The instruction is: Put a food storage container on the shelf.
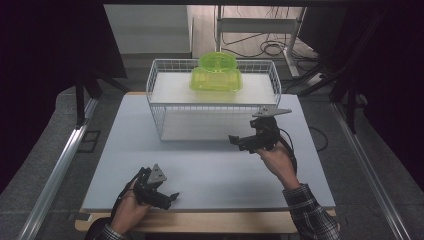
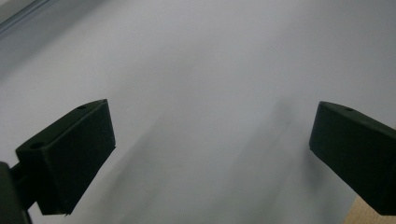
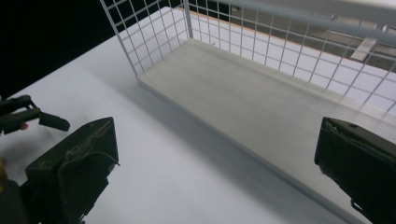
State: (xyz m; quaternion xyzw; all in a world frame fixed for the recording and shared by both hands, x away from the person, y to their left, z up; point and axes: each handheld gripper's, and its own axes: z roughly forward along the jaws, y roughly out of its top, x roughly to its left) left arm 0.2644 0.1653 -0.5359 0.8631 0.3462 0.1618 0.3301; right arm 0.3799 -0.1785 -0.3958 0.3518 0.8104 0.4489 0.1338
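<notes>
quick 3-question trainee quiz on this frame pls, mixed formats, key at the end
1. True or false: the green plastic container sits on the upper level of the white wire rack.
2. Which gripper is nearer the rack? A) left gripper B) right gripper
3. Fill in: the jaws of both grippers are ____, with nothing between them.

Key
1. True.
2. B. It hovers just in front of the rack's lower shelf; the left one rests near the front edge of the table.
3. Open.
</notes>
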